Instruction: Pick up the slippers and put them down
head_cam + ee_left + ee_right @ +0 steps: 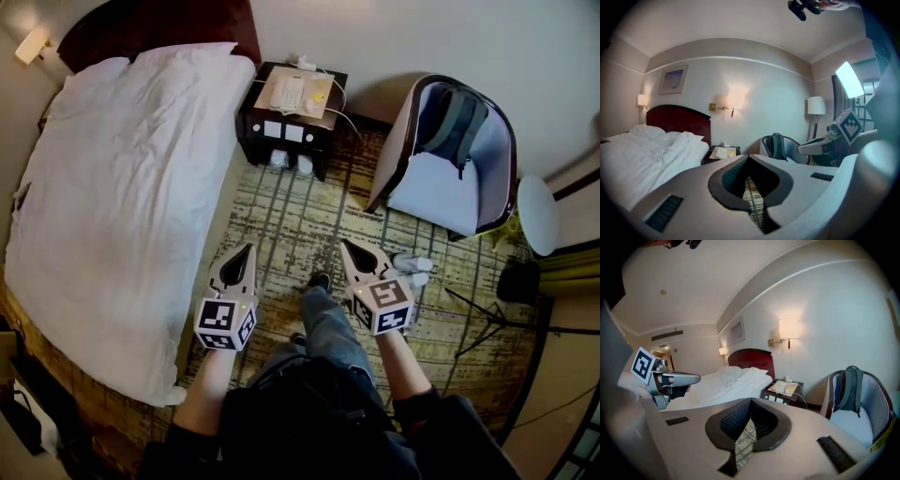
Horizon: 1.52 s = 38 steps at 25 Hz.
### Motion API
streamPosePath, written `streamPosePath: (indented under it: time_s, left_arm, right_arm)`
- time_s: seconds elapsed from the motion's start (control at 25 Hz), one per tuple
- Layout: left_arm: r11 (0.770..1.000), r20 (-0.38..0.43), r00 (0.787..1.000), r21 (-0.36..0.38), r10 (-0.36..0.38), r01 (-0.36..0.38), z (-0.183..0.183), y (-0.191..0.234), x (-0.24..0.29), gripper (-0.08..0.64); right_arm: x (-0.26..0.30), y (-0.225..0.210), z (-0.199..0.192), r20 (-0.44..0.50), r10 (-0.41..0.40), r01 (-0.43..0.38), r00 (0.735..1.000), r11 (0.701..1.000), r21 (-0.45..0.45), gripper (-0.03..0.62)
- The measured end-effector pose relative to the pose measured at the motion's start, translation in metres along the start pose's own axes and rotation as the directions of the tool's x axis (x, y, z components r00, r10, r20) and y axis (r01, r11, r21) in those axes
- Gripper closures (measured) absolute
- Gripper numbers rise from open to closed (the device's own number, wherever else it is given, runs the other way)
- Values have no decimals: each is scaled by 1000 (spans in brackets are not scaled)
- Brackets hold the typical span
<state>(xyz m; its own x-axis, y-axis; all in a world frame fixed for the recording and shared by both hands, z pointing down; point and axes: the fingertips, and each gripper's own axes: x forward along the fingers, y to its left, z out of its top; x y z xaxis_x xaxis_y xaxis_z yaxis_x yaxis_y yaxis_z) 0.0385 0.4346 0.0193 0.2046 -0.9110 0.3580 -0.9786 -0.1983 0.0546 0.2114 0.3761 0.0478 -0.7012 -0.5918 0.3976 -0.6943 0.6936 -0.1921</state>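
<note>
On the patterned carpet (291,225), in front of the grey armchair (441,183), a pair of white slippers (412,266) lies side by side. From the head view the pair sits just to the right of the right gripper (349,249), level with its body rather than its tip. That gripper's jaws are pressed together and empty; only carpet shows through the slot between them. The left gripper (246,253), likewise clenched on nothing, hovers beside the white bed (122,187), well apart from the slippers. Both grippers point toward the dark nightstand (291,117). A green backpack (459,127) leans in the armchair.
</note>
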Motion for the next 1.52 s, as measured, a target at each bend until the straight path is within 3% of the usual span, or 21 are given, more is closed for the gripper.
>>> streamPosePath:
  time_s: [0.36,0.6,1.12,1.52]
  left_arm:
    - [999,12,999,-1,-38,38,62,21,128,557]
    - [998,23,998,21,-52,52,90,19,175,557]
    - [997,-14,998,38,-64,65,99,27,188,557]
    - [991,3,992,33,-130,129,98,65,206,557]
  right_arm:
    - [69,-80,71,31,-1,1,1000,1000,-9,592]
    - [95,-118,88,31,-2,2,1000,1000,0,592]
    - [115,-117,106,59,18,-20,998,1000,22,592]
    - [136,-110,103,59,-71,70,996,997,34,592]
